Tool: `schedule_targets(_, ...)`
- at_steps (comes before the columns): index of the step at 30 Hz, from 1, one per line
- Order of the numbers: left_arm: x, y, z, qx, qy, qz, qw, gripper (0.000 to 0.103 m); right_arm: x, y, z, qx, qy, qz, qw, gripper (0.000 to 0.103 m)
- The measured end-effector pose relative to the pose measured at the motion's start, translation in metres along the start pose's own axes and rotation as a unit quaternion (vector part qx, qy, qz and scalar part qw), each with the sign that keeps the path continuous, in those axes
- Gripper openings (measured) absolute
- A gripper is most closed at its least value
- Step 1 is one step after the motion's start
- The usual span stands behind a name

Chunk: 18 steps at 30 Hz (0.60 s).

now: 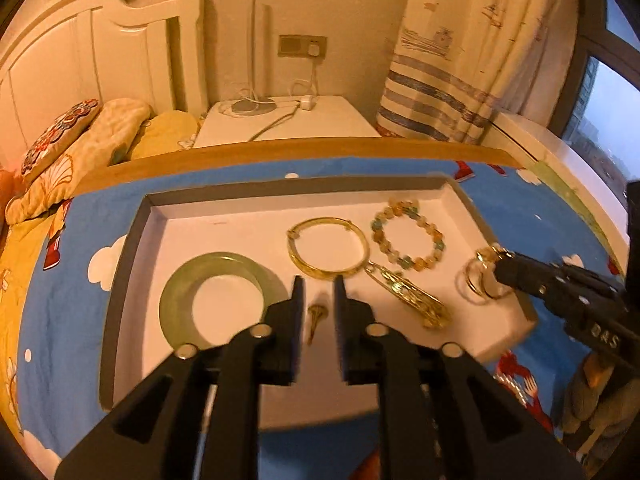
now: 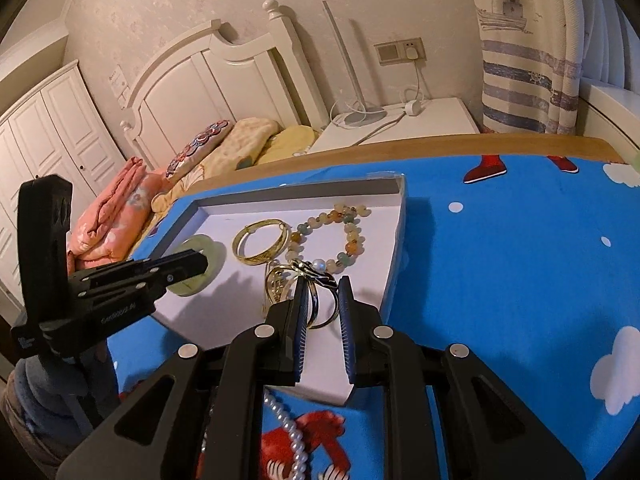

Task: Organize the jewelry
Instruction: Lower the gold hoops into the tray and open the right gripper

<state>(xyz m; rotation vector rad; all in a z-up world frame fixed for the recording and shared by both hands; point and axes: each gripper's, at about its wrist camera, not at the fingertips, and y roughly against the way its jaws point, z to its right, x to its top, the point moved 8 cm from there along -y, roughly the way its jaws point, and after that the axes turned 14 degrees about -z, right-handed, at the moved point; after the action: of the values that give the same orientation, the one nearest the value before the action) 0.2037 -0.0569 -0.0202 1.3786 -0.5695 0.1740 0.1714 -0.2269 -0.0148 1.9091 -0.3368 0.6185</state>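
A white tray [image 1: 224, 222] with grey walls lies on the blue cloth. In it are a green jade bangle [image 1: 176, 292], a gold bangle [image 1: 304, 264], a beaded bracelet [image 1: 404, 236], a gold ornament [image 1: 416, 300], a small gold piece [image 1: 316, 316] and a gold ring bangle with a black knot [image 2: 316, 292]. My left gripper [image 1: 319, 284] is open just above the small gold piece. My right gripper [image 2: 323, 284] is open around the ring bangle; it also shows in the left wrist view [image 1: 500, 264]. A pearl strand [image 2: 292, 436] lies under the right gripper.
The tray sits near the wooden edge [image 1: 280, 148] of the table. Beyond it are a bed with pillows [image 1: 80, 136], a white nightstand [image 1: 320, 120] with a lamp base and cables, and a striped curtain [image 1: 440, 92]. Blue cloth [image 2: 500, 260] extends right of the tray.
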Motion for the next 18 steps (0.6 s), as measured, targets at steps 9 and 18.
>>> schedule_targets(9, -0.049, 0.074, -0.03, 0.045, 0.057, 0.076, 0.9945, 0.092, -0.028, 0.048, -0.025, 0.048, 0.042, 0.031, 0.998, 0.042)
schedule_targets(18, -0.168, 0.084, -0.049, 0.037, 0.094, 0.008, 0.9949, 0.093, -0.093, 0.019, -0.056, 0.035, 0.103, -0.083, 0.991, 0.042)
